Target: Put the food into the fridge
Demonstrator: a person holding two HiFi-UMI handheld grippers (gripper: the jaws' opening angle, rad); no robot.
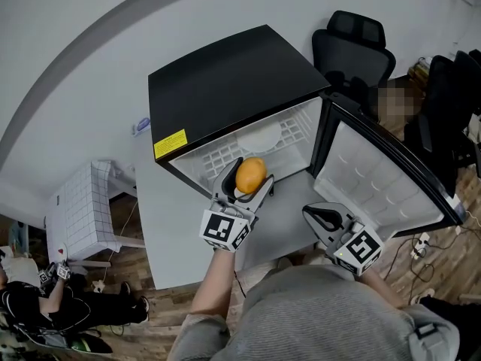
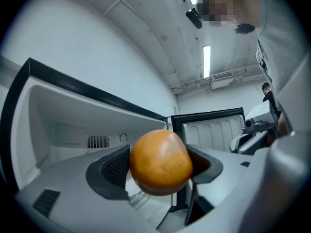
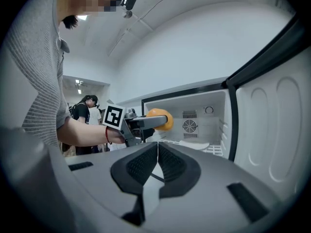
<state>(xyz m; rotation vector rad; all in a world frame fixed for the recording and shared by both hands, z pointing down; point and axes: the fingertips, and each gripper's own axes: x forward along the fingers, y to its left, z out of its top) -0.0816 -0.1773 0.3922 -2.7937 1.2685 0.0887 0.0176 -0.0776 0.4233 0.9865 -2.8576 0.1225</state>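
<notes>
Orange before fridge opening — door at right

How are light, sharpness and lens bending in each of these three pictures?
Head view: even light, strong fisheye bending along the wall; fridge sharp. Left gripper view: dark corners, ceiling lamp glares. Right gripper view: dark round edge, right tool soft up close.

Head view: high above the table's near edge, looking steeply down on the fridge top, its open compartment and door. Left gripper view: low at the fridge mouth, facing in, very close on the orange, door at right. Right gripper view: further back beside the door, facing in, catches the left gripper. All three share compartment and door.
</notes>
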